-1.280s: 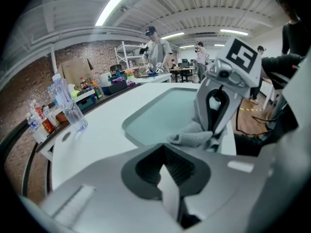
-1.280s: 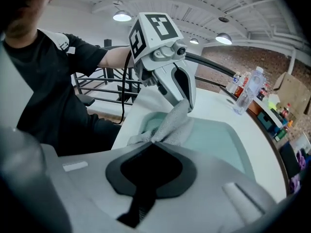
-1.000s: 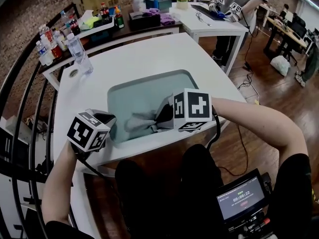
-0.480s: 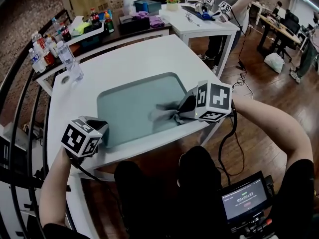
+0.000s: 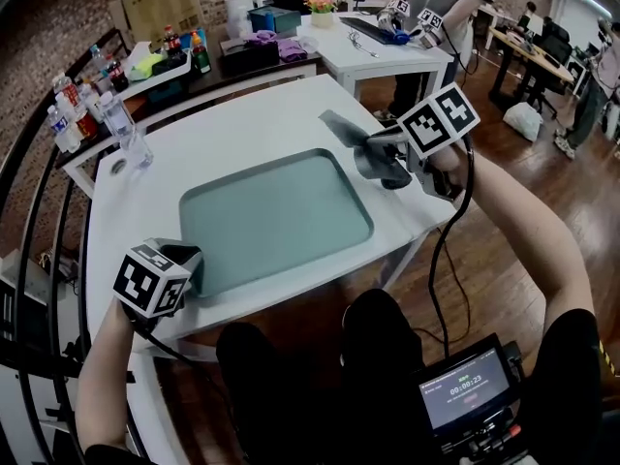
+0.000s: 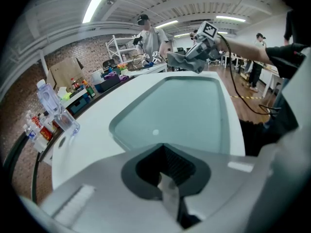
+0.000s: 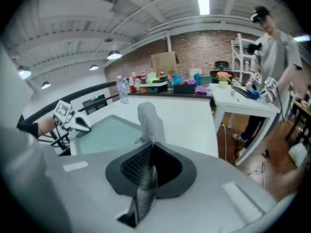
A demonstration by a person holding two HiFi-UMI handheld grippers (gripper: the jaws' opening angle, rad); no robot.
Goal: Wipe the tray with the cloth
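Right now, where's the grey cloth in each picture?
Head view: upper right, the cloth is lifted over the table, past the tray's far right corner.
Left gripper view: top, right of centre, beyond the tray's far end.
Right gripper view: centre, pinched between the jaws and sticking up.
Shared landmark: the green tray, middle of the head view, middle of the left gripper view, left of the right gripper view.

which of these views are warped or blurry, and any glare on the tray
Head view: wide-angle bend curves the table edges, cloth slightly smeared. Left gripper view: strong fisheye, black corners, blown-out ceiling lights, one small bright spot on the tray. Right gripper view: same fisheye and dark rim, soft toward the right edge, tray free of glare.
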